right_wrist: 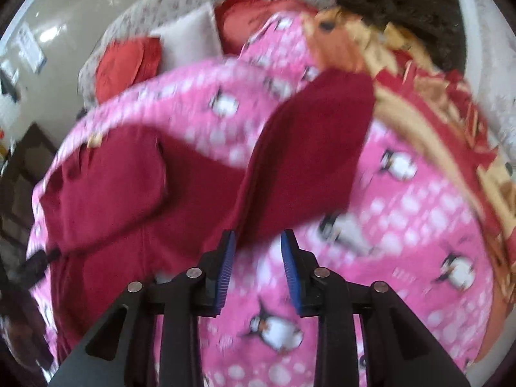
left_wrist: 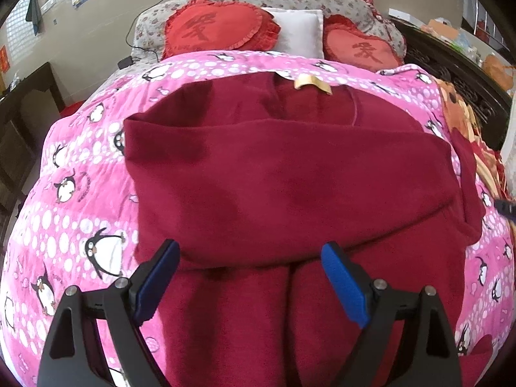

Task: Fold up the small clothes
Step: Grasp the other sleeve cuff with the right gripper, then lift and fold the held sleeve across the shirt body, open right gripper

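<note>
The left gripper [left_wrist: 250, 259] hangs wide open and empty over the maroon garment [left_wrist: 283, 177]; the right gripper [right_wrist: 258, 238], fingers slightly apart, grips nothing, so its sleeve [right_wrist: 309, 148] may flop unfolded across the penguin quilt [right_wrist: 403, 225].

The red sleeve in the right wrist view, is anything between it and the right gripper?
Nothing visible. The dark red sleeve stretches out over the pink penguin quilt, its near end right at the right gripper, whose blue pads stand slightly apart without pinching it.

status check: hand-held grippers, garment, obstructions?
Left hand-held gripper open, empty. Right hand-held gripper slightly open, sleeve edge between pads. Red garment partly folded. Nothing blocking.
</note>
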### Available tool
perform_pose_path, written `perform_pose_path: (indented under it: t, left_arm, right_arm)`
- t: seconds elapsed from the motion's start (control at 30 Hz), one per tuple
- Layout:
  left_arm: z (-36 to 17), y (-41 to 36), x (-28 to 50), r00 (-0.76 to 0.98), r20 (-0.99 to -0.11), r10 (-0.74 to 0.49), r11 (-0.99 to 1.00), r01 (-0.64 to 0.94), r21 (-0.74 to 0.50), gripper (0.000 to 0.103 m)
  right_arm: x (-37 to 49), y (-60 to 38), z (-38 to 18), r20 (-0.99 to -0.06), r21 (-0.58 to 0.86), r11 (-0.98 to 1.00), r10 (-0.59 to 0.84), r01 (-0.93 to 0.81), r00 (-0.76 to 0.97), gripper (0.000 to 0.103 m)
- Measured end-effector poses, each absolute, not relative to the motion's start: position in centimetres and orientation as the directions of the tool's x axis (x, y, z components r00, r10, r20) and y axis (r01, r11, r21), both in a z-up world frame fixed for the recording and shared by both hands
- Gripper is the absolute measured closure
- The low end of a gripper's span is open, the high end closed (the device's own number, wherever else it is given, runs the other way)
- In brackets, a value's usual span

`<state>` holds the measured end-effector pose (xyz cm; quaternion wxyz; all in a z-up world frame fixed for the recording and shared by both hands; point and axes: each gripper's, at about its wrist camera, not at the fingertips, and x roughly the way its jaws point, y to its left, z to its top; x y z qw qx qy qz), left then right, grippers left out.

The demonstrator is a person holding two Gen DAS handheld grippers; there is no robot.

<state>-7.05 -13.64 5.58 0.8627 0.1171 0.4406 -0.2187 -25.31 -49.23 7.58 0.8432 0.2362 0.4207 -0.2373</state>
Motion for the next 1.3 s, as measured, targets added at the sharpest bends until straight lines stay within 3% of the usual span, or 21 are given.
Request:
perform_pose_path:
  t: [0.2, 0.5, 0.73, 1.1, 1.17, 1.2, 1.3]
  left_arm:
    - [4.8, -15.0, -8.5, 0.505, -0.816, -0.283, 0.848, 0.529, 0.033, 0.011]
    - [2.1, -15.3, -8.7, 0.455, -0.845, -0.281, 0.853, 0.522, -0.003, 0.011]
    - [1.0, -15.6, -9.1, 0.480, -0.829, -0.285, 0.857, 0.515, 0.004, 0.000]
    - [0.5, -15.8, -9.0, 0.486, -0.821, -0.299, 0.857, 0.516, -0.007, 0.000]
    - [0.5, -15.8, -8.9, 0.485, -0.820, -0.303, 0.856, 0.516, -0.011, 0.000]
    - [0.5, -15.8, -9.0, 0.485, -0.820, -0.304, 0.856, 0.516, -0.012, 0.000]
    - [0.5, -15.5, -9.1, 0.485, -0.820, -0.304, 0.856, 0.517, -0.012, 0.000]
  right_arm:
    - [-22.9, -51.6, 7.4, -0.825, 0.256, 0.725, -0.181, 0.639, 0.536, 0.091]
    - [-20.4, -52.5, 6.1, -0.830, 0.191, 0.715, -0.249, 0.673, 0.500, 0.091]
    - [-17.5, -57.5, 5.8, -0.826, 0.223, 0.682, -0.247, 0.697, 0.506, 0.083]
    - [-13.1, -62.1, 2.9, -0.864, 0.211, 0.656, -0.223, 0.725, 0.452, 0.081]
    - [-12.9, -62.4, 2.3, -0.874, 0.208, 0.649, -0.212, 0.732, 0.437, 0.084]
    - [-13.1, -62.4, 2.3, -0.868, 0.210, 0.647, -0.221, 0.733, 0.444, 0.101]
    - [-13.7, -61.6, 2.7, -0.861, 0.177, 0.674, -0.247, 0.717, 0.444, 0.103]
